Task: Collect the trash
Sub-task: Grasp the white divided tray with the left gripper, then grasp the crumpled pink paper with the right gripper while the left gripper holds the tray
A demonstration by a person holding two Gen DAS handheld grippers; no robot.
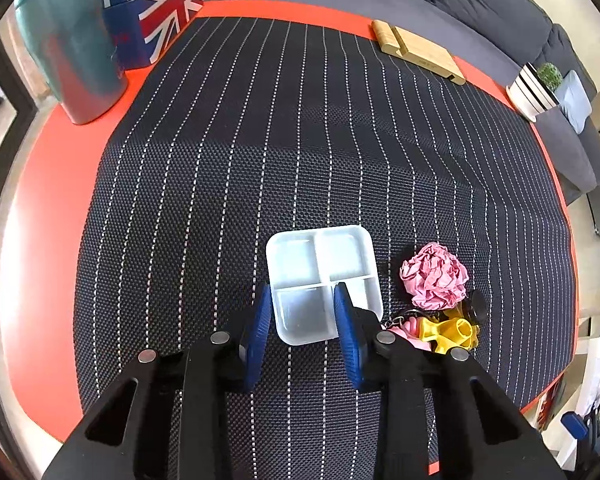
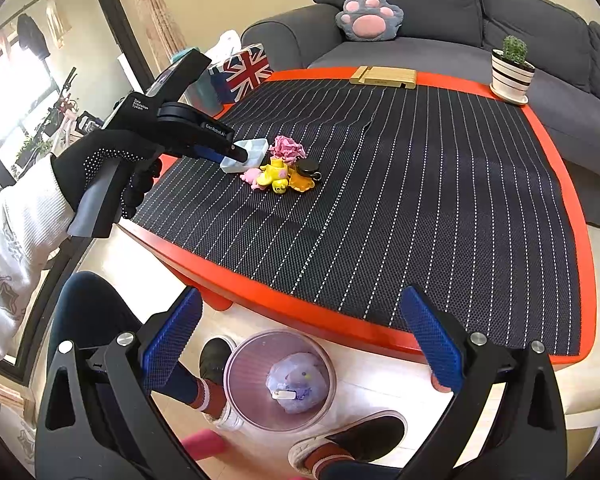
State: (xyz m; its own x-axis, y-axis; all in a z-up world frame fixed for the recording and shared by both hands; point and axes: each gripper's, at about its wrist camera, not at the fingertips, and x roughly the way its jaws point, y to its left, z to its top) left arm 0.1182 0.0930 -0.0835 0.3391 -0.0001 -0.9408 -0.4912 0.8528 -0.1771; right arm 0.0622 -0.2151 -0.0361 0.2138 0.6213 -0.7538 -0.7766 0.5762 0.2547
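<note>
Blue-padded fingers of the left gripper (image 1: 302, 332) straddle the near corner of a white square plastic tray with four compartments (image 1: 332, 256), pinching it on the black pinstriped woven mat (image 1: 260, 140). Just right of the tray lie a crumpled pink paper ball (image 1: 434, 276) and small yellow and pink toys (image 1: 448, 330). Over the floor, the right gripper (image 2: 300, 340) is spread wide above a clear round plastic bin (image 2: 240, 384) holding a pale blue wad.

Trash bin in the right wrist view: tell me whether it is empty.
No, the trash bin already holds a crumpled bluish wad at its bottom.
</note>
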